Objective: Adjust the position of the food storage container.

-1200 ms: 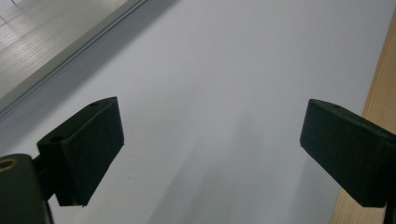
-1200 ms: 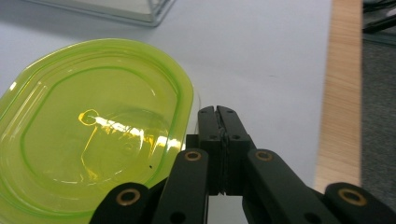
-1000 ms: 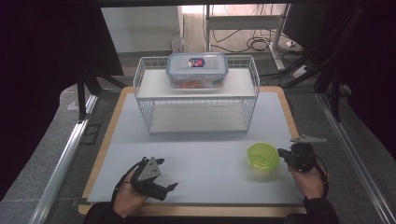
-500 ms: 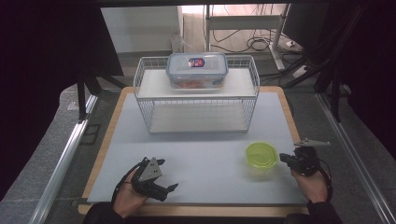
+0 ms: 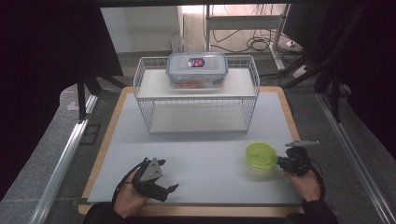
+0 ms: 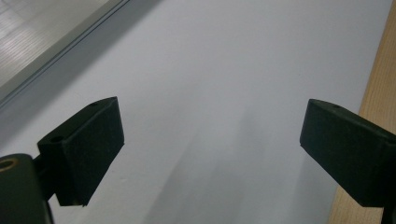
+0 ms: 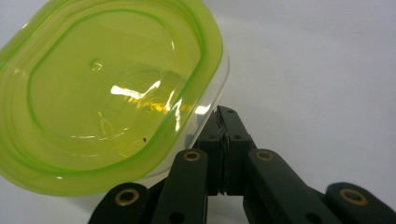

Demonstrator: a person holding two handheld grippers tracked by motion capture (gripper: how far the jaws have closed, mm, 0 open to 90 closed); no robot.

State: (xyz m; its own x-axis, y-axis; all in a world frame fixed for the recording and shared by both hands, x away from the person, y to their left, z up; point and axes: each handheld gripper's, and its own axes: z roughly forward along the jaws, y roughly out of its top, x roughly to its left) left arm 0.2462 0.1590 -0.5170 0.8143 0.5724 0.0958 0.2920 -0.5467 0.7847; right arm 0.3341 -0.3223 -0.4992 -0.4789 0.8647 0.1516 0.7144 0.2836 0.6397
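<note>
Green lidded container point(image 5: 261, 155) rim in right hand-held gripper point(image 5: 281, 162), beside mat edge.

Green lid point(image 5: 260, 155) point(image 7: 105, 88): translucent, rounded, raised rim; near table's right front, tilted, edge pinched in right gripper point(image 5: 282, 162) point(image 7: 225, 122) closed jaws.

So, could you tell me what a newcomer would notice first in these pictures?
Probably the bright green container near the mat's right front, with the right gripper shut at its rim. Next, the lidded food box atop the white wire rack at the back.
</note>
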